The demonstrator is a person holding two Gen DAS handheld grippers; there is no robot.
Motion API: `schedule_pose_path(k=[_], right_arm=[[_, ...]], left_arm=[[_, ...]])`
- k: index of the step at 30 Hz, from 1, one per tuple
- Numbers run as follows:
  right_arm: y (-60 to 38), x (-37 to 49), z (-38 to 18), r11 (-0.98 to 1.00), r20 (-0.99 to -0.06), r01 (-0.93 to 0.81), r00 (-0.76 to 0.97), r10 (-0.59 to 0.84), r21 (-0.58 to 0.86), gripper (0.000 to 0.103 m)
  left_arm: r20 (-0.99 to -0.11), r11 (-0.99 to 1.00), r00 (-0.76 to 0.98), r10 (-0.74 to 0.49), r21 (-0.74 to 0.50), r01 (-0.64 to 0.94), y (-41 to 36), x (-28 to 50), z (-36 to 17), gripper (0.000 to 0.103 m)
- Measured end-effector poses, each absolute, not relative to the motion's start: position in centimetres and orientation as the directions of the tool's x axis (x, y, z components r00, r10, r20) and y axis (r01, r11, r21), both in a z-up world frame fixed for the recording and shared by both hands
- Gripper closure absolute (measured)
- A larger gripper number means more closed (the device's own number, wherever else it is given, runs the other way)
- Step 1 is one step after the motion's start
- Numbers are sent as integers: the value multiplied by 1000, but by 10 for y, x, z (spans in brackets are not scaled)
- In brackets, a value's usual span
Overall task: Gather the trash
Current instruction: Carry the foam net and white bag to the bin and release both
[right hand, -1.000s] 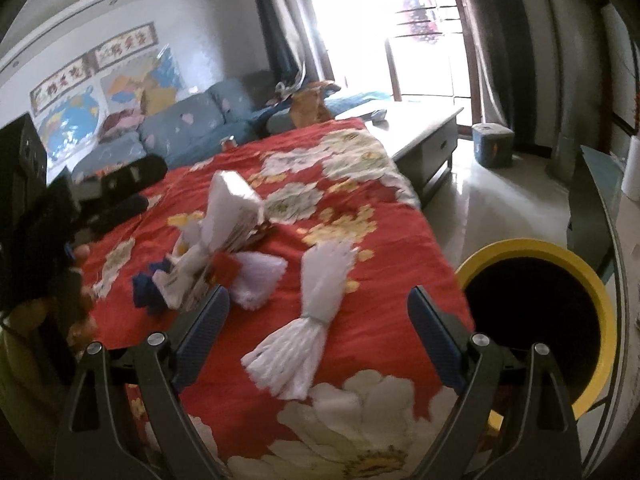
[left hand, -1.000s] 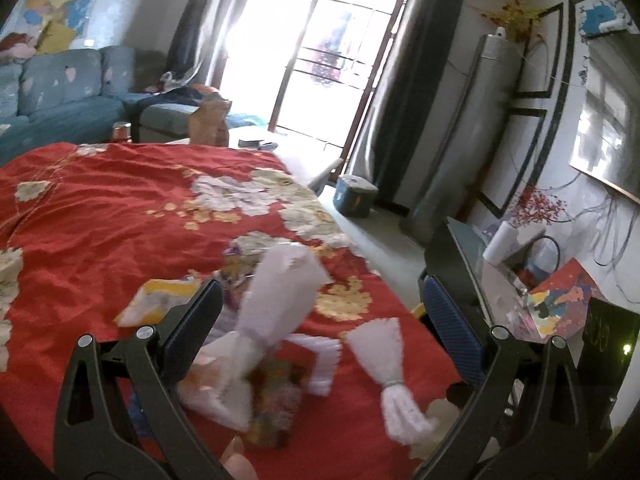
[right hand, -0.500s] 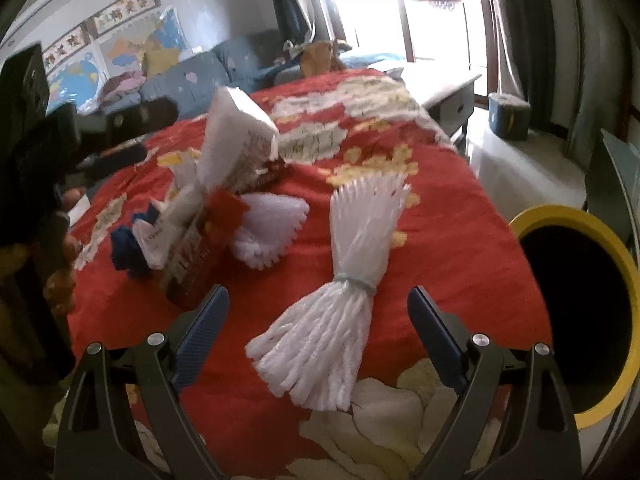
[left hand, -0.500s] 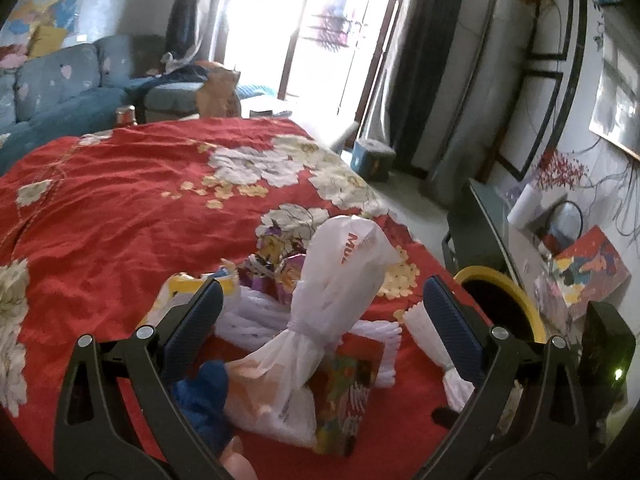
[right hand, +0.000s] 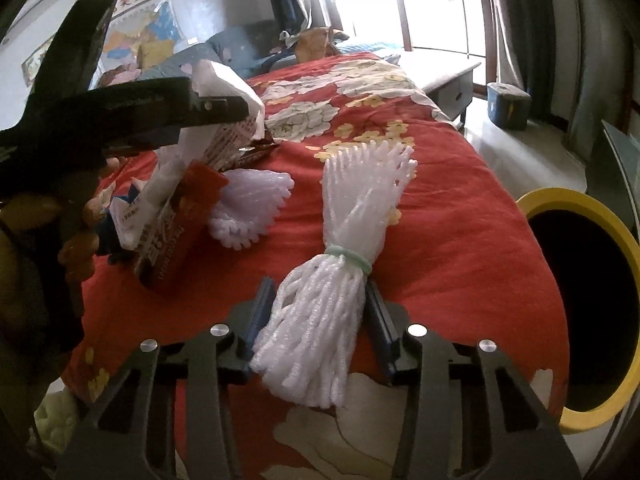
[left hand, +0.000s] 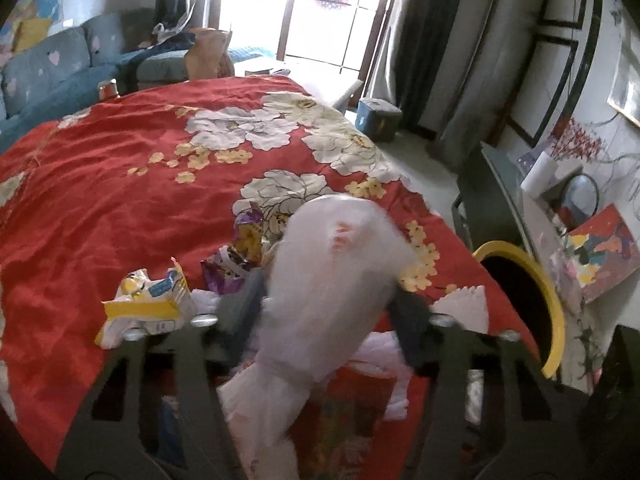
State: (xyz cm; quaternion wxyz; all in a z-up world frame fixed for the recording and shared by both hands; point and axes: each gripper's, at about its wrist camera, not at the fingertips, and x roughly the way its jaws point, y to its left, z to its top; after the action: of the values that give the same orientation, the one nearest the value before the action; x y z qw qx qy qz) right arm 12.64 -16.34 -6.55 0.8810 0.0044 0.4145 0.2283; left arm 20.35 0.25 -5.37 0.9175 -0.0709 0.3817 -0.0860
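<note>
**2 grippers closing on soft trash over a red bedspread**

The left gripper (left hand: pixel 328 316) has its jaws pressed against the sides of a white plastic bag (left hand: pixel 336 264), grasping it above its twisted neck; motion blur hides the exact contact. The bag looks light, crinkly and slippery, so the bunched neck seems the safest hold.

The right gripper (right hand: pixel 316 312) clamps a white foam net (right hand: pixel 340 248) just below its green band (right hand: pixel 348 258). The net lies on the bedspread (left hand: pixel 120 184), its fanned end pointing away. It appears feather-light, spongy and easily squashed; the banded waist is its firmest point.

More wrappers (left hand: pixel 148 308) lie beside the bag. A yellow-rimmed bin (right hand: pixel 588 312) stands just off the bed's right edge.
</note>
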Motion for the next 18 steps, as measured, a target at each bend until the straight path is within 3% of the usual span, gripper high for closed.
schedule_pose_path(k=[2,9,18], right_arm=[[-164,127,-66,896,-727,-397,553,406,198,65],[-166,126,-65,894,-724,-404,554,410,197,76],[-168,114,-46,877,-683,-432,577,447,208,79]], left_arm=[[-667,970,709,-228,-218,106,6,199,-49,66],[-554,934,776,-302,-334,125,25,182,-17,69],[-438,892,834,-336,-431,133,50,157,21,69]])
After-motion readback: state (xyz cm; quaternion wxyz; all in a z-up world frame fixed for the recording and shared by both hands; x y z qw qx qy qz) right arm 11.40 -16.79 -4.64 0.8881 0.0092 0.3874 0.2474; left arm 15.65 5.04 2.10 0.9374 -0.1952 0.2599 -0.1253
